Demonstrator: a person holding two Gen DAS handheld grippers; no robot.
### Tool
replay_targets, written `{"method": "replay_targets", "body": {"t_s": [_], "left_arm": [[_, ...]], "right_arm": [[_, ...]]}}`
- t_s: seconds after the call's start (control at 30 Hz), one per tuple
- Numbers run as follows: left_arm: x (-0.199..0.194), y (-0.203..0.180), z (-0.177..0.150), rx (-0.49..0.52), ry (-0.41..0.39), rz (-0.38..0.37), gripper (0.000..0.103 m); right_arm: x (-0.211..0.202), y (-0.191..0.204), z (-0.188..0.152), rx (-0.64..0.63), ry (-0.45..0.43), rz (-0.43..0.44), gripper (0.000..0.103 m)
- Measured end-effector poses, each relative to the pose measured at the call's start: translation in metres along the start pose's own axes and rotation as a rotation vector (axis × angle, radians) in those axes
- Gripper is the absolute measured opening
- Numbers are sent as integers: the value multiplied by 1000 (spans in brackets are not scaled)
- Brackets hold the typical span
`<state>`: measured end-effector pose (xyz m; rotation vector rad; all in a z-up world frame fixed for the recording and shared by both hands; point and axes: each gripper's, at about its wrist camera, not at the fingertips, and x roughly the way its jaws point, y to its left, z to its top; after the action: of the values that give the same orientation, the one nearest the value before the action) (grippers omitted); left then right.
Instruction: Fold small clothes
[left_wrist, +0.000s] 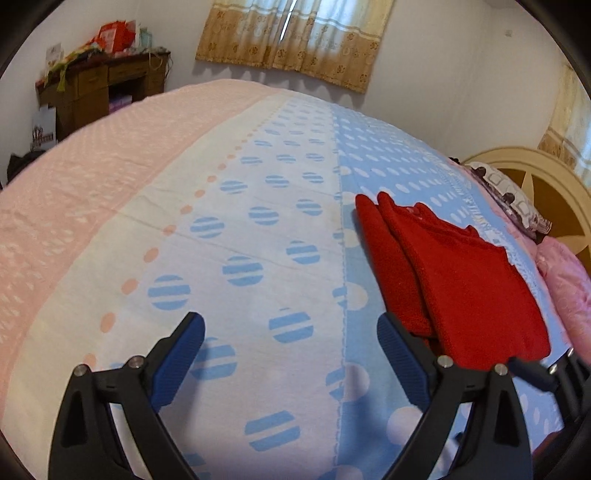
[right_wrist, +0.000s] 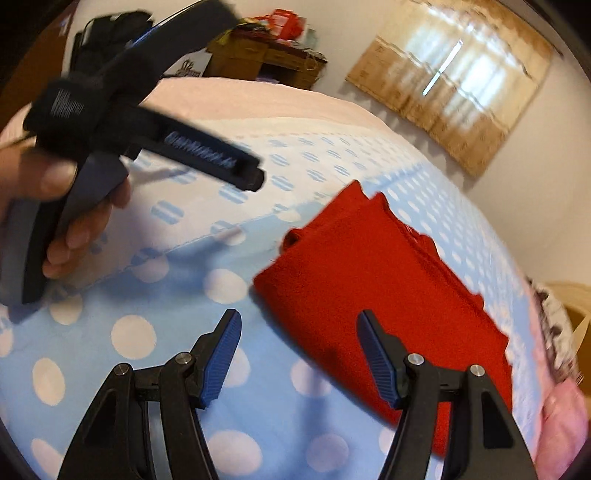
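Observation:
A red garment (left_wrist: 454, 280), folded into a thick rectangle, lies on the blue dotted part of the bedspread (left_wrist: 258, 229). My left gripper (left_wrist: 291, 332) hovers to the left of it, open and empty, its right finger close to the garment's near left corner. In the right wrist view the red garment (right_wrist: 380, 295) lies just ahead. My right gripper (right_wrist: 299, 321) is open over its near edge, pads not touching it. A hand (right_wrist: 74, 221) holds the left gripper (right_wrist: 251, 173) at the upper left of that view.
The bedspread (right_wrist: 147, 332) runs from pink through white to blue with dots. A patterned pillow (left_wrist: 513, 199) and a pink quilt (left_wrist: 569, 288) lie by the headboard (left_wrist: 554, 177) on the right. A cluttered wooden desk (left_wrist: 103, 85) stands past the far left corner.

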<state>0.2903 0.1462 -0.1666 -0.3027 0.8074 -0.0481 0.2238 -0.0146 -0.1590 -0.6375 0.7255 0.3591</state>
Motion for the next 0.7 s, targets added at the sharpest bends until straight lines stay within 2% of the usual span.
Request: {"method": "replay_targets", "body": {"t_s": [0.17,0.3,0.43,0.57,0.7], "left_arm": [[11,8,9,-82,70,-110,97],[16,4,23,-98,92,-164,97],[27,-8,39,-69,128,-194,97],[45,-21,50,-77,176,-257,97],[64,-40,58,-66,218,-280,97]], "right_arm": [[14,5,0,-31,-11,-82,66],[18,12,-1,-55,-8,-95,66],[18,14,-3,-60,-18,-117,66],[23,12,-4,-40,-21,-122,66],[21,14,-5,-35,-32,-129,65]]}}
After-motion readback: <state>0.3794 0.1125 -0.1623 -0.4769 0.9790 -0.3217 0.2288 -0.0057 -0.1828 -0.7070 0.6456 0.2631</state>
